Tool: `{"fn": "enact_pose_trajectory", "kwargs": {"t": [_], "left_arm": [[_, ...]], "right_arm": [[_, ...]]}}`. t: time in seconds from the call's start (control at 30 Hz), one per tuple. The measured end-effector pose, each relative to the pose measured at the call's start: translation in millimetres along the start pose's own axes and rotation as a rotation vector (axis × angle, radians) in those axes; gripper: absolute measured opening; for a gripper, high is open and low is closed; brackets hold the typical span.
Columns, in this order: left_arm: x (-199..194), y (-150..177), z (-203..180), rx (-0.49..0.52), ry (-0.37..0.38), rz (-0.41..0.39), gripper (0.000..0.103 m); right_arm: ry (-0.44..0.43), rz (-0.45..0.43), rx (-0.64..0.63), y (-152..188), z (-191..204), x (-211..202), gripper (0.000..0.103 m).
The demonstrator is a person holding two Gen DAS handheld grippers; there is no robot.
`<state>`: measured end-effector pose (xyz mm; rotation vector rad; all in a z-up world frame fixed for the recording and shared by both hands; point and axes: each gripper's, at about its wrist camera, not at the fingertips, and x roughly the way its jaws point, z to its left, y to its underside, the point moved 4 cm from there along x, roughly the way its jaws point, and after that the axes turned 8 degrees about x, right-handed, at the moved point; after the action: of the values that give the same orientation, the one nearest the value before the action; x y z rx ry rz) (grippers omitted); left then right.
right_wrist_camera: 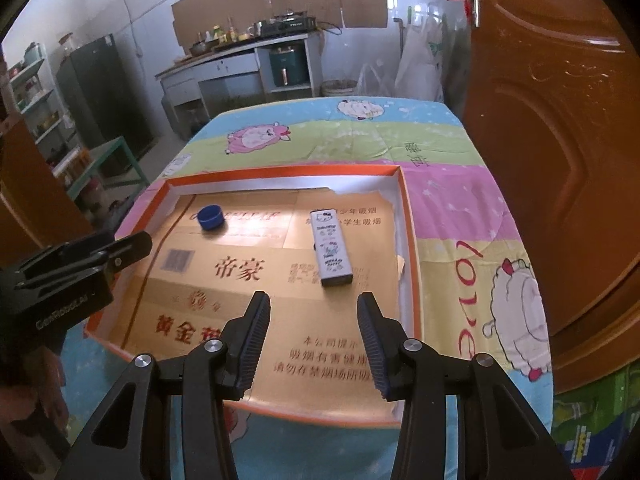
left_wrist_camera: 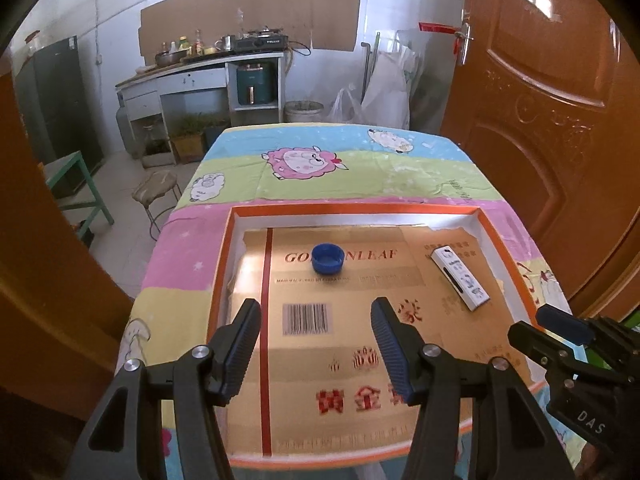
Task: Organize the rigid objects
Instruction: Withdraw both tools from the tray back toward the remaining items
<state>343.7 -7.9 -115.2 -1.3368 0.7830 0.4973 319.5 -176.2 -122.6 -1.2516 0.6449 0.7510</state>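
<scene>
On the sheep-print worktop [right_wrist_camera: 460, 216], the tray [right_wrist_camera: 408, 216] holds a remote [right_wrist_camera: 330, 246] lying lengthwise just ahead of the right tool [right_wrist_camera: 313, 312] (empty, half-spread); the left tool [left_wrist_camera: 316, 320], also empty, faces the blue cap [left_wrist_camera: 327, 257].

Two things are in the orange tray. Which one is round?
The blue bottle cap, lying open side up toward the tray's far left. The other, the white remote control on the right, is long and flat with straight edges.

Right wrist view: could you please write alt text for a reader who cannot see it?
An open, empty right gripper hovers over an orange-rimmed tray lined with gold cardboard, holding a blue bottle cap and a white remote control. The left gripper shows at the left.
</scene>
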Motion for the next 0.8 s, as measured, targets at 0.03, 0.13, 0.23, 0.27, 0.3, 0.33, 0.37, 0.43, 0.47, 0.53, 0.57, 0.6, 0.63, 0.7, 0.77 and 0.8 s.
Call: {"fn": "enact_pose_trajectory", "kwargs": {"t": [0.03, 0.13, 0.23, 0.27, 0.3, 0.33, 0.37, 0.43, 0.47, 0.53, 0.57, 0.6, 0.63, 0.7, 0.77, 0.8], "left_arm": [[-4.5, 2.0, 0.6, -0.002, 0.001, -0.003, 0.057], [-14.5, 7.3, 1.1, -0.007, 0.002, -0.012, 0.057], [-24.2, 12.3, 0.7, -0.009, 0.004, -0.019, 0.057], [-27.5, 13.9, 0.4, -0.008, 0.003, -0.022, 0.057], [-30.8, 15.5, 0.0, -0.006, 0.002, -0.024, 0.057], [-32.7, 16.8, -0.5, -0.006, 0.001, -0.026, 0.057], [-35.5, 18.6, -0.8, -0.007, 0.002, -0.028, 0.057], [-40.8, 21.6, -1.8, -0.008, 0.001, -0.033, 0.057], [-42.8, 23.1, -2.1, -0.009, 0.001, -0.035, 0.057], [-46.2, 25.8, -3.0, -0.010, -0.001, -0.038, 0.057], [-48.6, 27.5, -3.1, -0.010, -0.002, -0.041, 0.057], [-50.8, 28.8, -3.4, -0.010, -0.002, -0.042, 0.057], [-53.8, 30.7, -3.8, -0.011, -0.002, -0.046, 0.057], [-58.2, 32.7, -4.6, -0.012, -0.003, -0.051, 0.057], [-64.3, 36.7, -5.3, -0.013, -0.007, -0.060, 0.057], [-66.9, 38.2, -5.7, -0.013, -0.008, -0.065, 0.057]], "right_arm": [[0.001, -0.002, 0.000, 1.2, 0.9, -2.8, 0.047], [0.001, -0.012, 0.001, 4.5, 3.2, -12.5, 0.047], [0.003, -0.022, -0.002, 8.4, 5.7, -22.5, 0.047], [0.003, -0.026, -0.002, 10.1, 6.7, -26.5, 0.047], [0.003, -0.028, -0.003, 11.7, 7.9, -29.5, 0.047], [0.004, -0.031, -0.004, 12.9, 8.8, -32.7, 0.047], [0.006, -0.034, -0.005, 14.3, 9.5, -35.6, 0.047], [0.006, -0.040, -0.006, 16.2, 10.4, -39.7, 0.047], [0.007, -0.044, -0.006, 17.3, 10.6, -41.8, 0.047], [0.007, -0.049, -0.006, 20.1, 11.9, -46.8, 0.047], [0.009, -0.052, -0.007, 22.4, 12.7, -49.8, 0.047], [0.008, -0.054, -0.007, 23.7, 13.4, -51.3, 0.047], [0.008, -0.055, -0.006, 25.7, 14.0, -53.2, 0.047], [0.006, -0.060, -0.006, 29.5, 15.1, -57.6, 0.047], [0.007, -0.066, -0.006, 32.7, 16.0, -61.9, 0.047], [0.008, -0.071, -0.007, 34.7, 16.5, -64.5, 0.047]]}}
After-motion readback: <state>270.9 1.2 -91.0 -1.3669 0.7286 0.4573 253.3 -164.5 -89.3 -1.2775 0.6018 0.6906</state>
